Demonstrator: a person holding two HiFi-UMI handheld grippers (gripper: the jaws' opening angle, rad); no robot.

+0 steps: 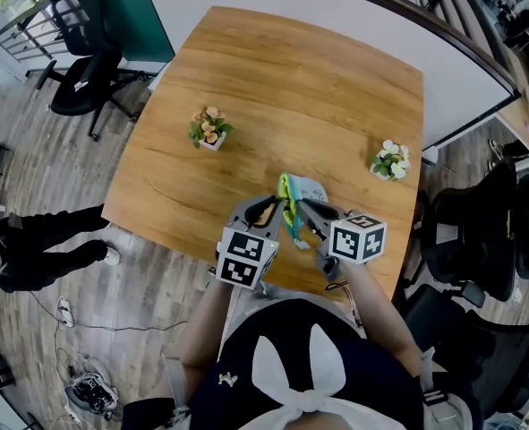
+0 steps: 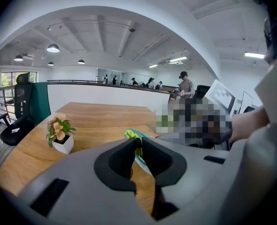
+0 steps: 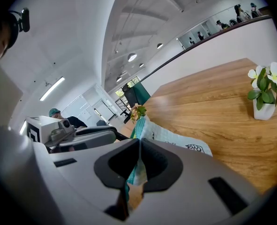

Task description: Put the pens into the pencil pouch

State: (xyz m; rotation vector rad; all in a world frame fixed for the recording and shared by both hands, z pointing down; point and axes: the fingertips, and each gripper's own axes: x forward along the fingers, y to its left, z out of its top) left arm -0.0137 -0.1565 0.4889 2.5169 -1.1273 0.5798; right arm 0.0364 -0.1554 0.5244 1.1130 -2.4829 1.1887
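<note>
Left gripper [image 2: 138, 146] and right gripper [image 3: 139, 149] each pinch the pencil pouch [image 3: 173, 137], white with a teal-and-green edge.

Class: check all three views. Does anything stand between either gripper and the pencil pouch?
Nothing visible does. The left gripper and the right gripper each have their jaws shut on the edge of the pencil pouch. The pink flower pot and the white flower pot stand apart, further back.

Grey left gripper [image 1: 280, 210] and right gripper [image 1: 302, 208], black-padded, carry white marker cubes [image 1: 247, 258]; dark top [image 1: 246, 374], white print
</note>
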